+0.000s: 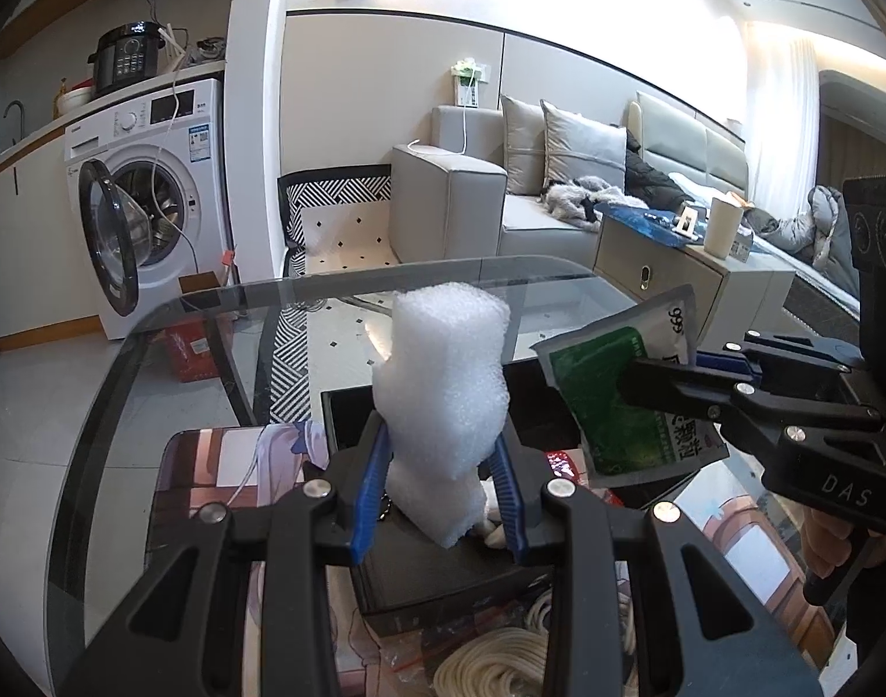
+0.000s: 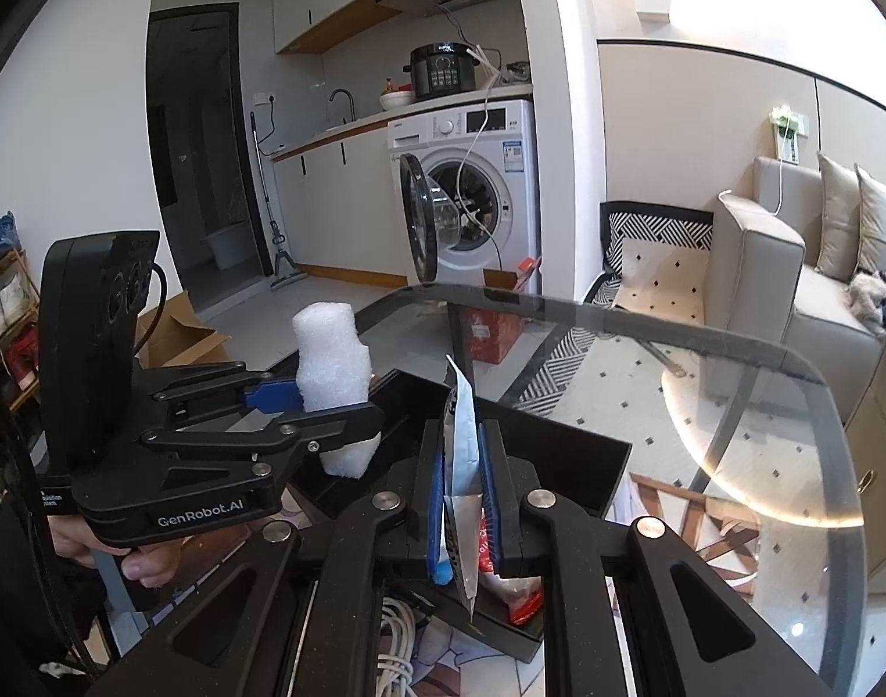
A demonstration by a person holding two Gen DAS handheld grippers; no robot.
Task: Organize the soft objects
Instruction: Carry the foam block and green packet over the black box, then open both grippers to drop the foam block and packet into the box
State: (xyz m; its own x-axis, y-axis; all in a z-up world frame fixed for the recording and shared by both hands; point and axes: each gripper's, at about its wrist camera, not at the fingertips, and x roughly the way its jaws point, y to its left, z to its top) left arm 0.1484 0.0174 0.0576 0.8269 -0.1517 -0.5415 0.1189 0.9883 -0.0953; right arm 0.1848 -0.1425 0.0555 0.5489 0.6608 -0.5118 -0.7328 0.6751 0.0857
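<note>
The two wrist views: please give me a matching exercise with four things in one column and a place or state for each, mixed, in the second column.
Things:
1. white foam piece
2. green pouch
3. washing machine door
4. pressure cooker

Places or states:
A. stands open
B. clamped in the right gripper
C. on the counter above the washing machine
D. clamped in the left gripper

Pairs: 1-D, 2-B, 3-A, 4-C
</note>
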